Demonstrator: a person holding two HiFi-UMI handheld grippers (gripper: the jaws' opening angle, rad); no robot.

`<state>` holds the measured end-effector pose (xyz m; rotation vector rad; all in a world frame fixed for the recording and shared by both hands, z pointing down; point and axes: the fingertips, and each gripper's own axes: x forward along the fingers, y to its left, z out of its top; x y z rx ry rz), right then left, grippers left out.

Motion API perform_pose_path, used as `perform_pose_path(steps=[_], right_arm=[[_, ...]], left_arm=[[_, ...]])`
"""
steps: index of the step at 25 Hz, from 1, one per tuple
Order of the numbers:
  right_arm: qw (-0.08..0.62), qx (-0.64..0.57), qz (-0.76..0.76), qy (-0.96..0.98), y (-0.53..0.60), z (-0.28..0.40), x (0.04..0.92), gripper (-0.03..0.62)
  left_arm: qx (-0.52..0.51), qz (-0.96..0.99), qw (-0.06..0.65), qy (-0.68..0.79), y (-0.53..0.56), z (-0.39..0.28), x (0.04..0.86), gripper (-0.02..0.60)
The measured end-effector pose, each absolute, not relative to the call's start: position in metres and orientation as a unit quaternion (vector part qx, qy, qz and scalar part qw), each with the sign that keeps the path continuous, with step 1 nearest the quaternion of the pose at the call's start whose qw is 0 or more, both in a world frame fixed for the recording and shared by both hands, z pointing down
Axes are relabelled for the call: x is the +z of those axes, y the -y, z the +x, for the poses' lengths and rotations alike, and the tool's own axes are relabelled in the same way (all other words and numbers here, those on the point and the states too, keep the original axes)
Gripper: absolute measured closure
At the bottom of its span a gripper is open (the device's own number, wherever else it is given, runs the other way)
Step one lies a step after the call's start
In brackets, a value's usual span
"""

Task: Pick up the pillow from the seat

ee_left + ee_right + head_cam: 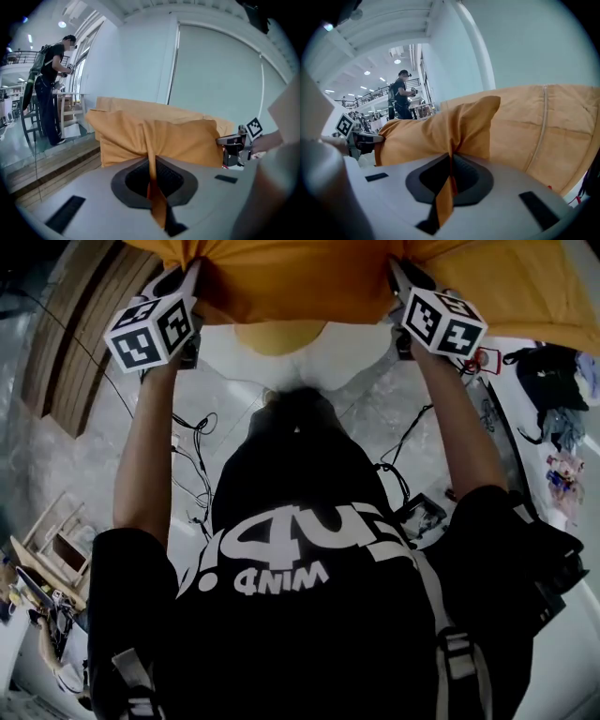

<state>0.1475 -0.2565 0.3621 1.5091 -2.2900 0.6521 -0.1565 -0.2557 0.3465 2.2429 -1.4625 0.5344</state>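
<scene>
Holds the orange pillow (300, 282) high at 12 o'clock of the head view, spread between two pinched folds, probably to keep it level and clear of the seat. Clamps one fold at 11 o'clock in the left hand-held gripper (192, 277), jaws almost together on the cloth. Clamps the other at 1 o'clock in the right hand-held gripper (398, 277), equally tight
</scene>
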Motion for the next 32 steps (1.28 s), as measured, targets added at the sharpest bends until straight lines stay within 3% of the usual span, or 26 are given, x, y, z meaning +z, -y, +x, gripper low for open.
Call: perform_pose_path(steps=[14,21,32], right_arm=[[0.078,0.121,0.538,0.830,0.177,0.145,0.183,0.562],[0.064,0.099,0.531,0.839,0.134,0.134,0.161,0.562],[0.045,0.107,0.537,0.836,0.116,0.136,0.159,0.562]], left_arm=[[0.131,0.854,0.094,0.495,0.162,-0.150,0.209,0.566],[0.127,0.851,0.046,0.508,0.130,-0.160,0.176,0.566],[0.119,0.852,0.052,0.508,0.117,-0.162,0.175,0.566]])
